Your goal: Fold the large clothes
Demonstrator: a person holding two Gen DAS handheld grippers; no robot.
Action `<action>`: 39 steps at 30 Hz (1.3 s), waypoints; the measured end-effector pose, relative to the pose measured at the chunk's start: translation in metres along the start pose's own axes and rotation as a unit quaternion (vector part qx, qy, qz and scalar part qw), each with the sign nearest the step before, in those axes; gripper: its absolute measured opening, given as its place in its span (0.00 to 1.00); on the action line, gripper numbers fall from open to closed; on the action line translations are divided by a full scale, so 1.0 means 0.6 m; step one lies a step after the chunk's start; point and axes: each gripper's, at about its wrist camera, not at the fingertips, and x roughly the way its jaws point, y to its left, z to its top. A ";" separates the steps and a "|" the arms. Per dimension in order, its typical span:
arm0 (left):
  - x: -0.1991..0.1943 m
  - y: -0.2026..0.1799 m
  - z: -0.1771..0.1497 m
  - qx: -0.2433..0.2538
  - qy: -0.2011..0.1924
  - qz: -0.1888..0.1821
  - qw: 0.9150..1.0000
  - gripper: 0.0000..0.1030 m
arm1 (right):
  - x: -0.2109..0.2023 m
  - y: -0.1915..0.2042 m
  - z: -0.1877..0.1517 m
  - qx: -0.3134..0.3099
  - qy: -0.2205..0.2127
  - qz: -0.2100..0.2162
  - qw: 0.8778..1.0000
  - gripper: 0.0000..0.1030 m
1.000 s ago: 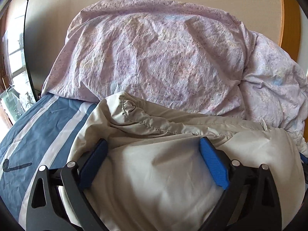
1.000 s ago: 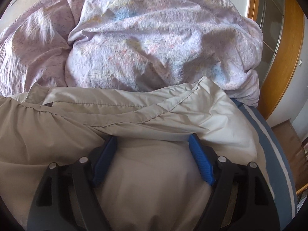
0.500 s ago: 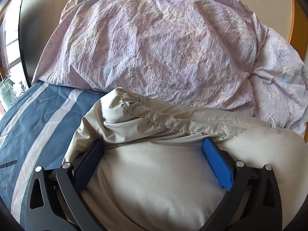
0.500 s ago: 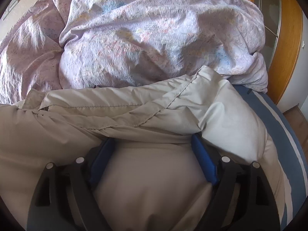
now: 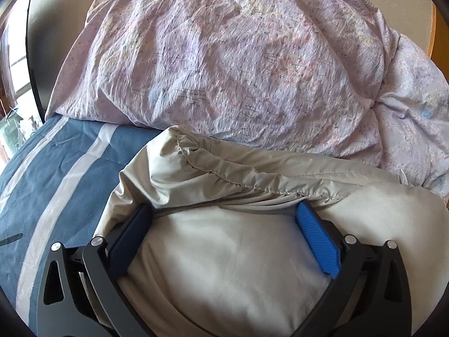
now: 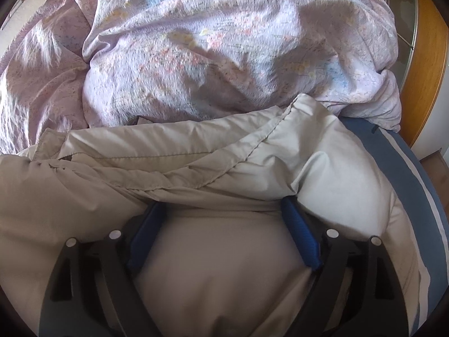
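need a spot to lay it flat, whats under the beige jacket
The beige jacket lies on a blue striped sheet, bare at both sides. Whatever sits beneath its middle is covered.

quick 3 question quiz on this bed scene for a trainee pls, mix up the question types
1. True or false: the beige jacket bulges between the left gripper fingers.
2. What lies just beyond the jacket: A a lilac duvet, B a red towel, C a cardboard box?
3. Fill in: the sheet under the jacket is blue with pale ____.

Key: 1 true; 2 A; 3 stripes. Note for the trainer: the right gripper jaws are opening, with jacket fabric between them.
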 end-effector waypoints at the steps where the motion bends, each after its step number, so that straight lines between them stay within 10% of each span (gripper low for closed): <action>1: -0.011 0.001 -0.001 0.003 -0.003 0.001 1.000 0.99 | -0.013 -0.002 0.000 0.005 -0.005 0.001 1.000 0.82; 14: 0.005 0.080 0.002 -0.055 0.017 0.001 0.998 0.99 | -0.014 -0.043 -0.005 0.016 -0.034 -0.066 0.997 0.86; 27: 0.043 0.133 -0.001 -0.126 0.039 -0.059 0.989 0.99 | 0.025 -0.094 0.000 0.060 -0.007 0.017 0.998 0.93; 30: 0.009 0.111 0.004 -0.102 0.042 -0.025 0.994 0.99 | 0.010 -0.100 0.001 0.062 -0.007 0.017 0.998 0.92; 39: -0.163 0.177 -0.053 -0.101 0.014 -0.070 0.992 0.99 | -0.175 -0.232 -0.085 0.235 -0.031 0.023 0.971 0.92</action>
